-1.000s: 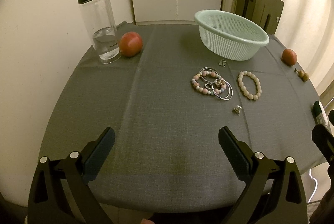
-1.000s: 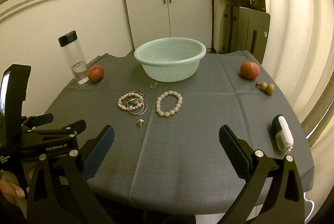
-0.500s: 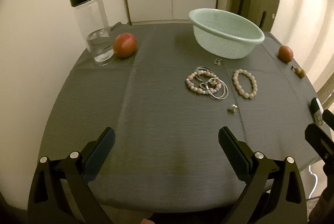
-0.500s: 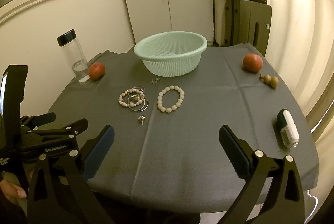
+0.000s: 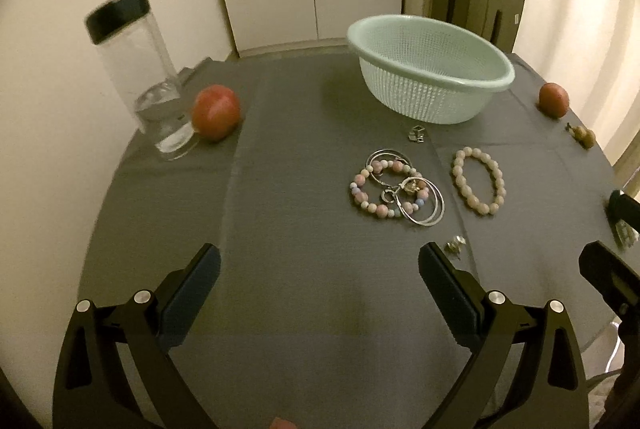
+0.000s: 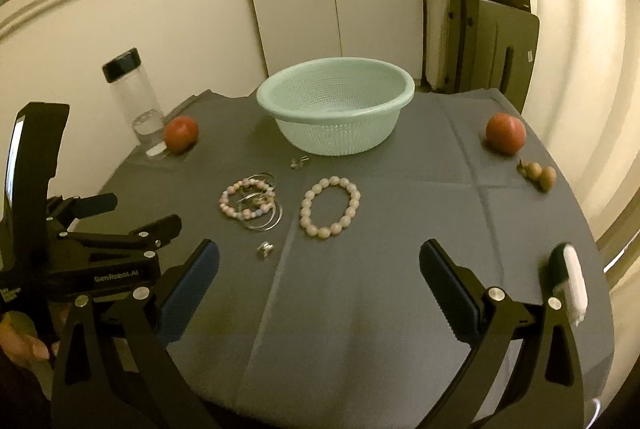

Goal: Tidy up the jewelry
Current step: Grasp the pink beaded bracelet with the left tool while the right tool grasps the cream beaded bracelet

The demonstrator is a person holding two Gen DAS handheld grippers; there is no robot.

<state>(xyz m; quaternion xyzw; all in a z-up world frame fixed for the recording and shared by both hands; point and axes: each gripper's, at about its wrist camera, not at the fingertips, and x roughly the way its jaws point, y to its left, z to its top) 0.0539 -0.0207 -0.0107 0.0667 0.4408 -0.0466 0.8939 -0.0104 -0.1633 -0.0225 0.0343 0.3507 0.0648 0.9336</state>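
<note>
A pale beaded bracelet (image 5: 478, 186) (image 6: 330, 206) lies on the grey tablecloth. Left of it a pink-and-blue beaded bracelet (image 5: 376, 197) (image 6: 240, 201) is tangled with silver hoops (image 5: 428, 209) (image 6: 264, 221). A small silver piece (image 5: 455, 245) (image 6: 265, 249) lies nearer me, another (image 5: 417, 133) (image 6: 300, 162) lies by the mint mesh basket (image 5: 428, 69) (image 6: 336, 109). My left gripper (image 5: 320, 289) is open and empty, short of the jewelry. My right gripper (image 6: 320, 289) is open and empty too.
A clear bottle with a black lid (image 5: 136, 69) (image 6: 134, 97) and a red fruit (image 5: 216, 111) (image 6: 182, 133) stand at the left. Another red fruit (image 6: 505, 131), a small gourd (image 6: 538, 175) and a green-white case (image 6: 568, 281) lie at the right. The table edge is close below.
Both grippers have moved forward toward the jewelry, so it looks larger and closer. The jaws stay open.
</note>
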